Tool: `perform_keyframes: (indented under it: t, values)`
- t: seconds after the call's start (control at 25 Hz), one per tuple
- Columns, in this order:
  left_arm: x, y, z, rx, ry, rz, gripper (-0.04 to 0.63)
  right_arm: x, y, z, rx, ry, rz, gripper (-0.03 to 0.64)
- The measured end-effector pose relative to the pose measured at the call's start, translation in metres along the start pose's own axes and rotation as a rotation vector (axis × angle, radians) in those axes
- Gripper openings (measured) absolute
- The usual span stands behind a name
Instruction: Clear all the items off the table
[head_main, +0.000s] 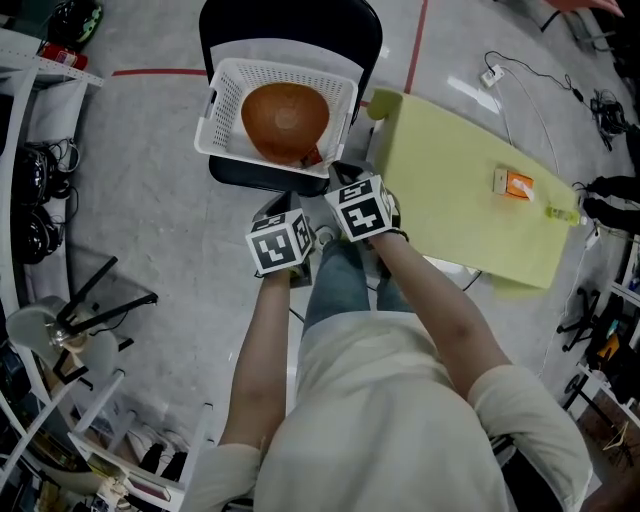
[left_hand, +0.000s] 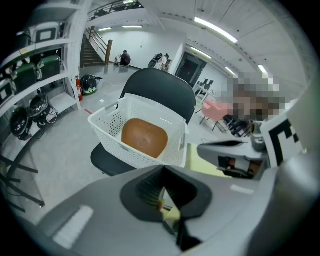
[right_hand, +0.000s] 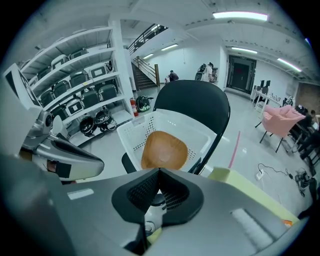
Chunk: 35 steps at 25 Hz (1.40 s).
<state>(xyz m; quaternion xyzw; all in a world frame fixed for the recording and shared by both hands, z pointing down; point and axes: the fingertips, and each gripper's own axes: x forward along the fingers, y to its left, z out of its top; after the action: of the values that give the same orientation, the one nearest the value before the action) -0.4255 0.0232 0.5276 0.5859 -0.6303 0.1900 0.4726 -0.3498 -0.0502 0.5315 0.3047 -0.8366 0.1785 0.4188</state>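
A white slotted basket (head_main: 225, 120) stands on a black chair (head_main: 250, 172) and holds a brown wooden bowl (head_main: 285, 120). Both grippers hover side by side just in front of the basket, above the floor. My left gripper (head_main: 275, 207) is shut, and its jaws meet below the basket (left_hand: 107, 132) and bowl (left_hand: 144, 137). My right gripper (head_main: 346, 176) is shut too, aimed at the bowl (right_hand: 164, 150). I see nothing clearly held in either gripper (left_hand: 162, 170) (right_hand: 160, 172). On the yellow-green table (head_main: 450, 160) to the right lies a small orange and white box (head_main: 514, 184).
A small pale item (head_main: 560, 214) lies at the table's far right edge. Shelving with helmets (head_main: 35, 190) lines the left side. A cable and plug (head_main: 492, 74) lie on the floor behind the table. A pink armchair (right_hand: 282, 122) stands further off.
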Motion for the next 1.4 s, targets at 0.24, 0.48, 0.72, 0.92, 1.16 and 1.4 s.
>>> perform_keyframes:
  t: [0.24,0.48,0.72,0.92,1.16,1.4]
  values:
    - [-0.002,-0.015,0.004,-0.018,0.003,-0.034,0.009,-0.019,-0.009,-0.007,0.037,-0.023,-0.021,0.0]
    - [0.001,-0.039,0.006,0.065,0.022,-0.06,0.009,-0.042,-0.03,-0.02,0.089,-0.042,-0.061,0.0]
    - [0.008,-0.074,0.005,0.155,0.052,-0.099,0.009,-0.072,-0.063,-0.041,0.161,-0.063,-0.123,0.0]
    - [0.014,-0.112,0.002,0.234,0.076,-0.14,0.009,-0.101,-0.095,-0.063,0.228,-0.071,-0.182,0.0]
    - [0.017,-0.162,-0.003,0.306,0.084,-0.183,0.009,-0.131,-0.127,-0.087,0.28,-0.077,-0.226,0.0]
    - [0.019,-0.207,-0.017,0.352,0.107,-0.217,0.009,-0.159,-0.152,-0.11,0.323,-0.089,-0.244,0.0]
